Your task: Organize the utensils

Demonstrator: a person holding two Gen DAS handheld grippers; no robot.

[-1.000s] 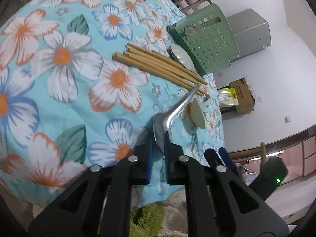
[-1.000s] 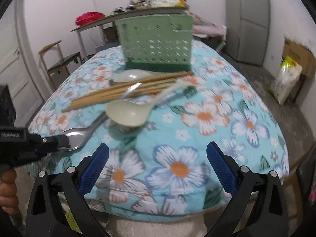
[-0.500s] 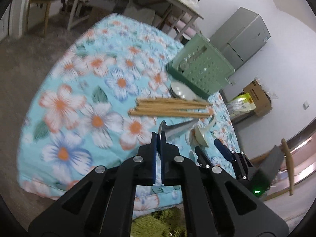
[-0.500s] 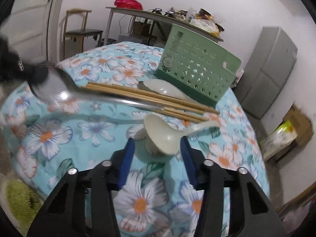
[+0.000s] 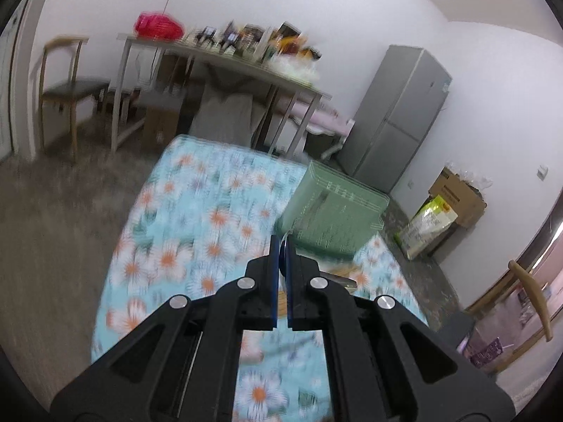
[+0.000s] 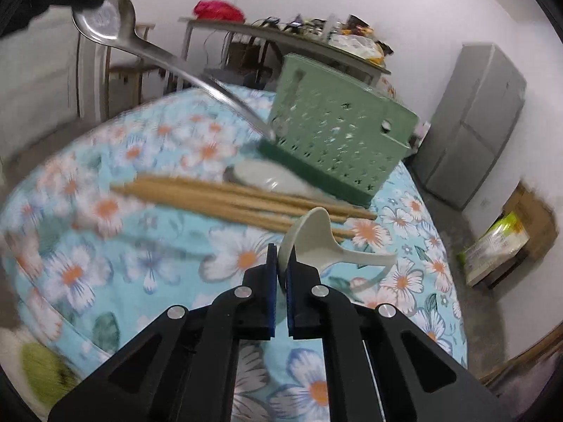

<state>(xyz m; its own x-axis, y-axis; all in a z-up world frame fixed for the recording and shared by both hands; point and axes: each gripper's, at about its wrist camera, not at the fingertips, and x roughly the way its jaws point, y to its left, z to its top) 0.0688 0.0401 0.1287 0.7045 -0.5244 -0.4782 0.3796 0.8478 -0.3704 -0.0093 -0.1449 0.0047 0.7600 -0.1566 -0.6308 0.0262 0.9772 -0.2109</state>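
**Both claws loaded, spoons off the cloth**

I have the metal spoon (image 6: pixel 119 30) clenched by its bowl in my left claw (image 5: pixel 280 246); seen from the right wrist it hangs high in the air, handle slanting down so its tip sits just at the near left corner of the green basket (image 6: pixel 337 140). From the left wrist only a thin sliver of it shows between the pads (image 5: pixel 272 274), with the basket just beyond and to the right.

My right claw (image 6: pixel 280 263) is clamped on the rim of the beige ladle (image 6: pixel 313 239), bowl tipped up on edge, handle pointing right, in front of the basket. Between ladle and basket lie the chopsticks (image 6: pixel 225 200), bundled flat on the floral cloth (image 6: pixel 88 253). A white spoon (image 6: pixel 260 177) rests against the basket's base, just behind the chopsticks.

A grey fridge (image 6: pixel 471 140) stands beyond the basket to the right; a cluttered table (image 6: pixel 281 35) stands behind it.
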